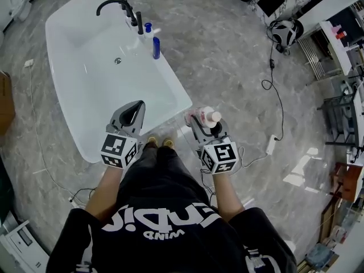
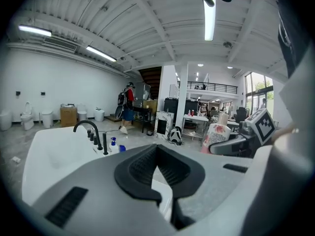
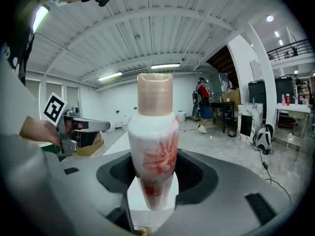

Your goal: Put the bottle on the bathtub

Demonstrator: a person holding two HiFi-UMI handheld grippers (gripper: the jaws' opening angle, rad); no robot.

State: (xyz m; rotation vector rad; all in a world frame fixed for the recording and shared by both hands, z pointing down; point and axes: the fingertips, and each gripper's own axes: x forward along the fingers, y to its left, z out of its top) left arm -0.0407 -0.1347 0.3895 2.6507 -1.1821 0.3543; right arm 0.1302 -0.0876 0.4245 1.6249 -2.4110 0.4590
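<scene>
A white bottle (image 1: 207, 117) with a red flower print and a beige cap stands upright between the jaws of my right gripper (image 1: 203, 121), which is shut on it. In the right gripper view the bottle (image 3: 153, 146) fills the middle, held low on its body. It hangs over the floor just right of the white bathtub (image 1: 177, 91) and its near corner. My left gripper (image 1: 134, 109) hovers over the tub's near end, shut with nothing in it; its jaws (image 2: 160, 156) meet. The bottle (image 2: 217, 132) also shows at right in the left gripper view.
A black faucet (image 1: 115, 4) and two blue-capped bottles (image 1: 154, 43) stand on the tub's far right rim. A cable (image 1: 277, 98) and power strip (image 1: 271, 144) lie on the marble floor to the right. Shelves and tables line the right side. A person (image 2: 128, 108) stands far off.
</scene>
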